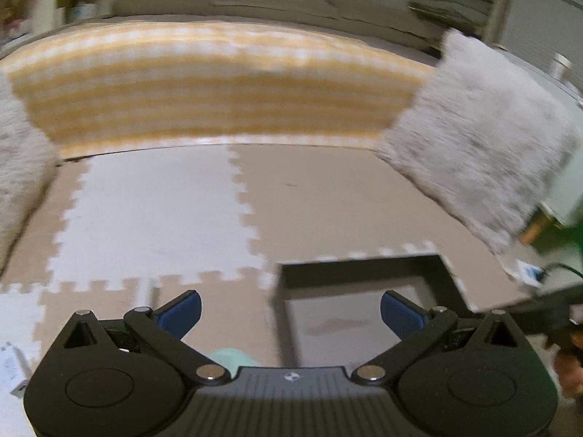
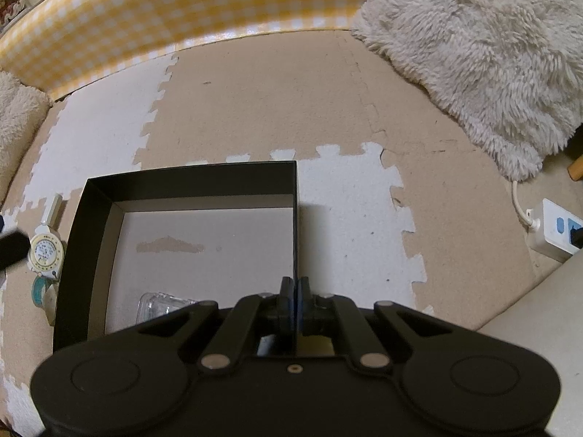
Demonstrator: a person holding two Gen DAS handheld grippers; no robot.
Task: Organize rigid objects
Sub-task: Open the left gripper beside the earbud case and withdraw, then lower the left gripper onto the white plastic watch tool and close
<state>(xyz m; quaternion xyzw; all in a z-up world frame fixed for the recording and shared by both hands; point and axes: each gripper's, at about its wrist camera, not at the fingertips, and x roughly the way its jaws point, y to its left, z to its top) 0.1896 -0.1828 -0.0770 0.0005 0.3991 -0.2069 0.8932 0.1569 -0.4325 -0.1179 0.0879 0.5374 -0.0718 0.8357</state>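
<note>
Right wrist view: the right gripper [image 2: 294,291] has its fingers pressed together on the right-hand wall of the black box [image 2: 182,184], pinching that thin wall near its front end. The box sits open-topped on the foam puzzle mat [image 2: 273,109], whose tiles alternate beige and white. The box floor is pale grey with a scuffed brown patch; one clear plastic case [image 2: 160,306] lies in its near corner, partly hidden by the gripper body. Outside the box, just beside its left wall, a round white tape measure [image 2: 44,251] lies on the mat, with a teal tape roll [image 2: 40,289] nearer the camera, close to the same wall. A yellow checked cushion edge [image 2: 182,11] borders the far side of the mat; a fluffy cream rug [image 2: 473,54] lies at far right, and a white power strip [image 2: 557,229] beyond it. Left wrist view (frame motion-blurred): the left gripper [image 1: 290,313] has its blue-padded fingers wide apart with nothing between them, above the mat, the box's far corner showing between and beyond the fingertips. A pale teal object shows just under the gripper body; too little visible to identify.
</note>
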